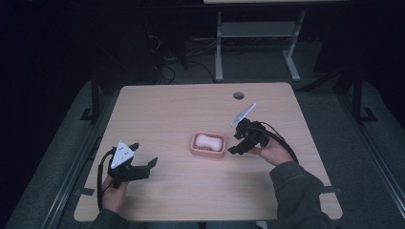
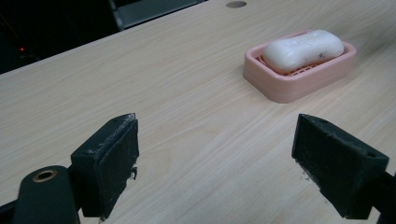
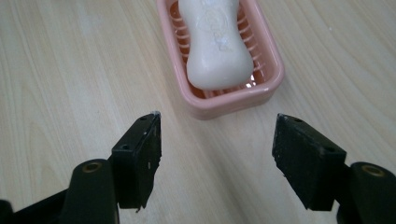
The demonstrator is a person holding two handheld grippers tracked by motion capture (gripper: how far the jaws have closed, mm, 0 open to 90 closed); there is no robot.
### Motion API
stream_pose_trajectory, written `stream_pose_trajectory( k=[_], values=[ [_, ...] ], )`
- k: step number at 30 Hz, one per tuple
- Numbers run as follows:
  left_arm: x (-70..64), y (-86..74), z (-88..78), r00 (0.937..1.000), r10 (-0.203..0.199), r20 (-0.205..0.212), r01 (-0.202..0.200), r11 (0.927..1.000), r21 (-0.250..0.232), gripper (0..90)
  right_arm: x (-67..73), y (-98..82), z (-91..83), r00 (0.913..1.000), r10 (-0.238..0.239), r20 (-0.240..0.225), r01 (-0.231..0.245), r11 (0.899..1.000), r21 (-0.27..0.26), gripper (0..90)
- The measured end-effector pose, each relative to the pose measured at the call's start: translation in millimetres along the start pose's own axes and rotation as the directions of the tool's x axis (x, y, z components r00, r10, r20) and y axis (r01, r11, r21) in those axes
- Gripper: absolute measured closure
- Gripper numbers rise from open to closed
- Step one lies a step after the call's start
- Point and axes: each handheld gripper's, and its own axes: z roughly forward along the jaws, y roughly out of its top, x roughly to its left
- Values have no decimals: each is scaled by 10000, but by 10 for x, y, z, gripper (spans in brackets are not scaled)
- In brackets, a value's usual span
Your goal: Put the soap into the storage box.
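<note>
At the left of the surface (image 1: 162,200), the left tool (image 1: 143,168) sits low near the person's edge with its jaws spread and nothing between them; in the left gripper view they frame bare wood, with the pink soap dish (image 2: 299,79) well off and beyond. Centre of the surface: the dish (image 1: 208,151) sits flat with the white soap bar (image 1: 208,140) lying in it lengthwise, on the slatted insert, inside the rim. At the right, the right tool (image 1: 237,147) is just beside the dish's right end, angled toward it, jaws spread wide and empty; in the right gripper view the dish's near end (image 3: 233,105) lies just past the pads (image 3: 140,158) and roughly centred between them, not touching. My read: this is the approach step on the right side, pre-grasp, target either the dish or the soap (image 3: 215,46), can't tell which yet. Next move calls for advancing so the pads straddle the target. If it's the soap, come in from above across its narrow waist, since the rim blocks a low side entry. If it's the dish, the spread looks close to its width, so alignment needs to be square. Left tool looks idle, available to steady the dish.
</note>
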Motion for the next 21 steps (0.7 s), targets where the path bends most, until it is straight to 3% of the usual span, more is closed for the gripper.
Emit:
stream_pose_trajectory(
  k=[21],
  values=[
    [-6, -5, 12, 10000, 51, 6, -51, 10000, 63, 146, 105, -362, -81, 9989, 452, 118, -449, 9987, -250, 311]
  ],
)
